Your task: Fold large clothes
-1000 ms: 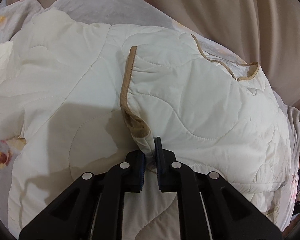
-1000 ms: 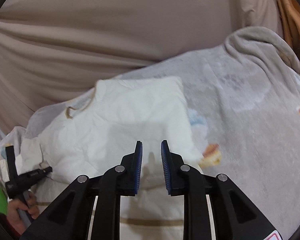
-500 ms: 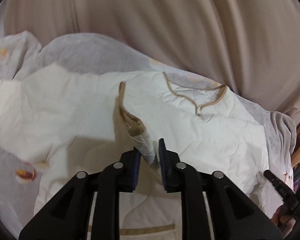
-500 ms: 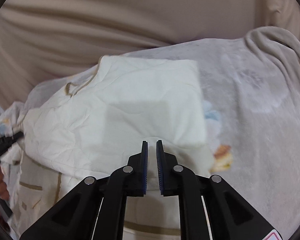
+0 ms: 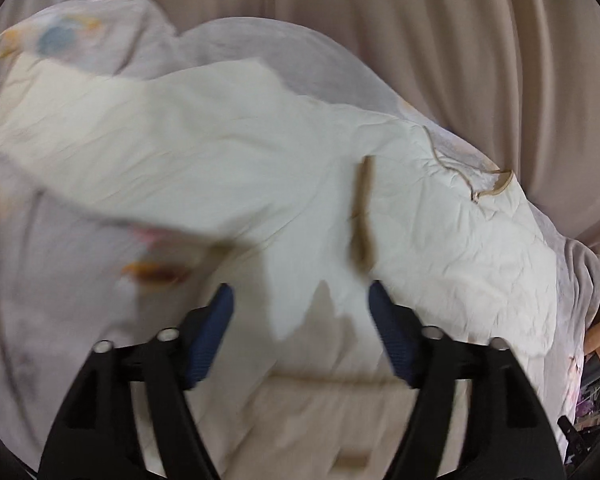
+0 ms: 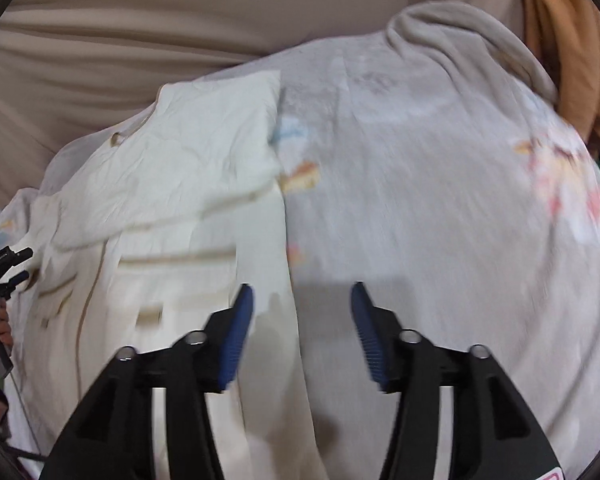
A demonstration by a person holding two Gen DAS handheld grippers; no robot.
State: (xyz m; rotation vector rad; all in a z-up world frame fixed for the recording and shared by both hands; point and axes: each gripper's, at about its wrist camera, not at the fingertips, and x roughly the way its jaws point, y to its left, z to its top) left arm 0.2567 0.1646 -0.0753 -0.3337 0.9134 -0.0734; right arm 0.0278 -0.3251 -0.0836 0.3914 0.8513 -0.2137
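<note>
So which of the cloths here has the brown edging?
The cream quilted garment lying on top: tan trim runs along its cuff and neckline. The pale grey blanket beneath shows only faded cartoon prints, and the beige curtain behind is plain.

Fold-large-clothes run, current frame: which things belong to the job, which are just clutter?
Job:
- cream quilted garment, tan trim, lying partly folded
- left gripper, jaws just opened, nothing between them
- right gripper, jaws just opened, nothing between them

Lying about:
- printed grey blanket underneath
- beige curtain behind
- orange cloth at the right edge
</note>
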